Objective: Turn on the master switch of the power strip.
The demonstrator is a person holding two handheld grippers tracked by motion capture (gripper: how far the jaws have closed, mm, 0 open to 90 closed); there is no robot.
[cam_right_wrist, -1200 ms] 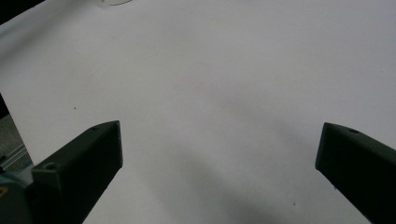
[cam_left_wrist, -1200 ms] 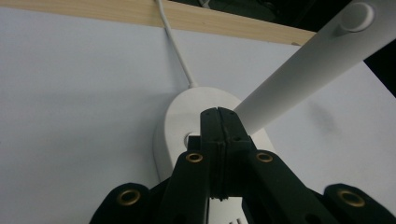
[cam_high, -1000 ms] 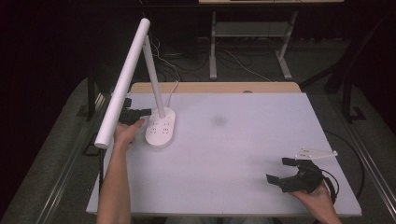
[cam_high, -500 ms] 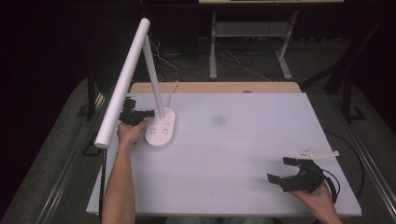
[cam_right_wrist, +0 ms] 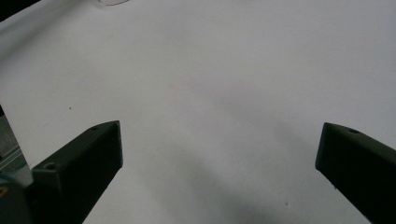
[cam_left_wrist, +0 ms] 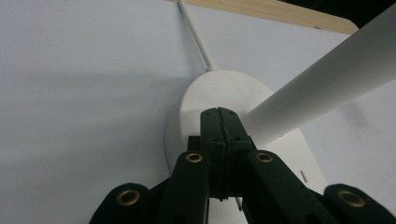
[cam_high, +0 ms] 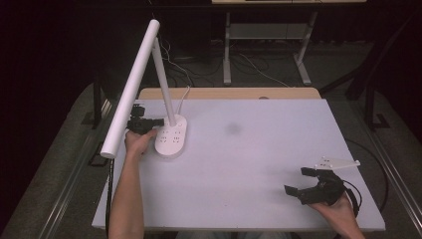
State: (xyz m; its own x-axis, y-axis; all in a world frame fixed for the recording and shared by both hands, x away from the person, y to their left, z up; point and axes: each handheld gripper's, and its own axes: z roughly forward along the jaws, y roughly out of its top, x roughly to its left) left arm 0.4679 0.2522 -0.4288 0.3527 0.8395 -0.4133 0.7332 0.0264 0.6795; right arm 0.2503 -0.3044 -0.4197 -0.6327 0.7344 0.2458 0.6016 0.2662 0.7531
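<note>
Just beyond the hand-held gripper (cam_left_wrist: pixel 219 114) sits the lamp base (cam_left_wrist: pixel 196 100).

Smooth white plastic lamp base (cam_left_wrist: pixel 219 93); matt white table (cam_high: pixel 259 164), bare wood edge; matt black plastic fingers (cam_left_wrist: pixel 218 135)

White lamp (cam_high: pixel 169 139), black grippers

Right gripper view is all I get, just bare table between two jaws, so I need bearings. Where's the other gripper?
Observer: The left gripper is at the lamp base, far left of the table.
Operator: Jaws open?
Observer: Shut, tips together over the base beside the lamp stem.
Operator: Anything near my gripper?
Observer: No; the right gripper hovers open near the table's front right corner.
</note>
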